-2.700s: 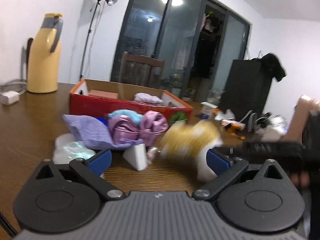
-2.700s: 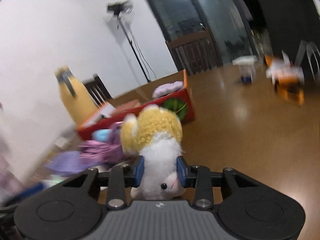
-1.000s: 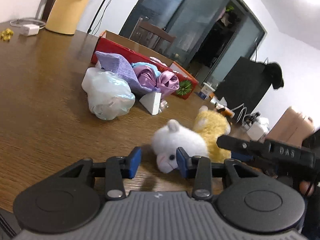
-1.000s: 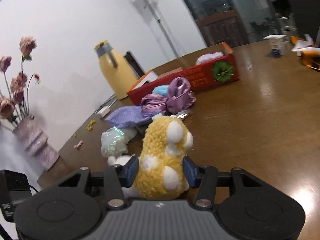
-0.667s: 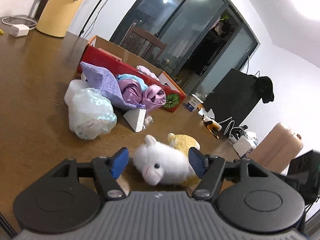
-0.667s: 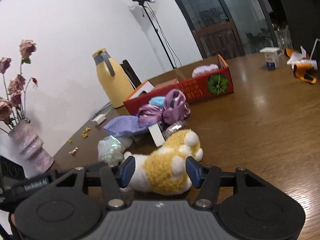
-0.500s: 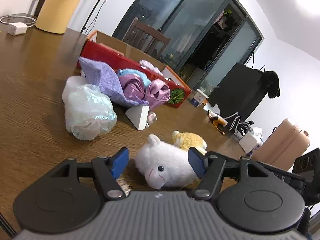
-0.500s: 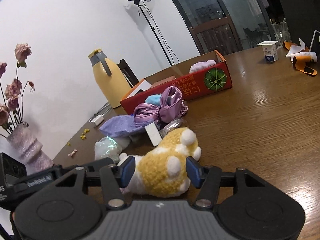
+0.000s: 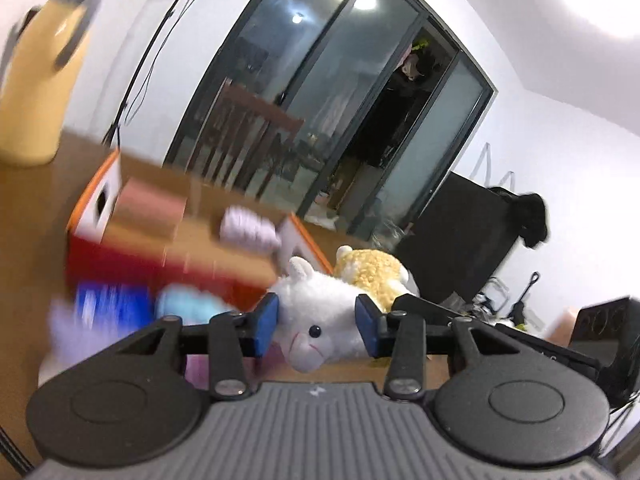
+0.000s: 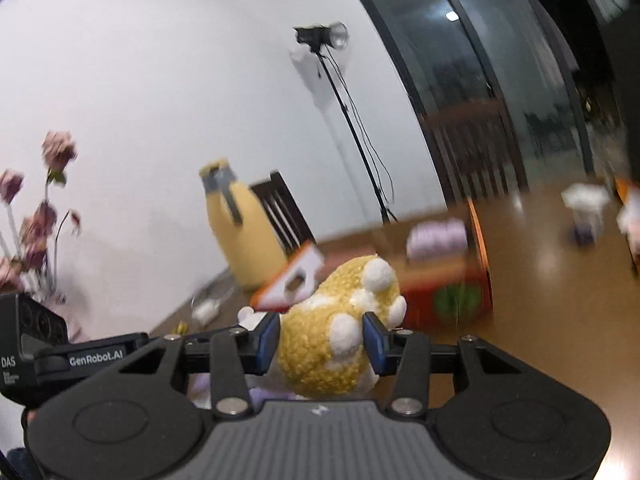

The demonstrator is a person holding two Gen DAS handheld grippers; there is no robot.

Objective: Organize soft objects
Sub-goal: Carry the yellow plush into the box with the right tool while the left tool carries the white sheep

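Observation:
A plush alpaca with a white head (image 9: 320,316) and a yellow spotted body (image 10: 336,328) hangs in the air between both grippers. My left gripper (image 9: 317,324) is shut on its white head. My right gripper (image 10: 320,338) is shut on its yellow rear end. Beyond it stands an open red cardboard box (image 9: 132,256) holding a folded lilac cloth (image 9: 246,230); the box also shows in the right wrist view (image 10: 448,300). Blurred blue and lilac soft items (image 9: 120,312) lie on the table in front of the box.
A yellow thermos jug (image 10: 244,232) stands behind the box's left end. A vase of dried roses (image 10: 36,216) is at far left. A wooden chair (image 9: 248,140) and a light stand (image 10: 340,120) stand past the table. Small cartons (image 10: 584,208) sit at far right.
Both grippers have closed on the plush alpaca and lifted it off the table, carrying it towards the red box. The views are now blurred with motion.

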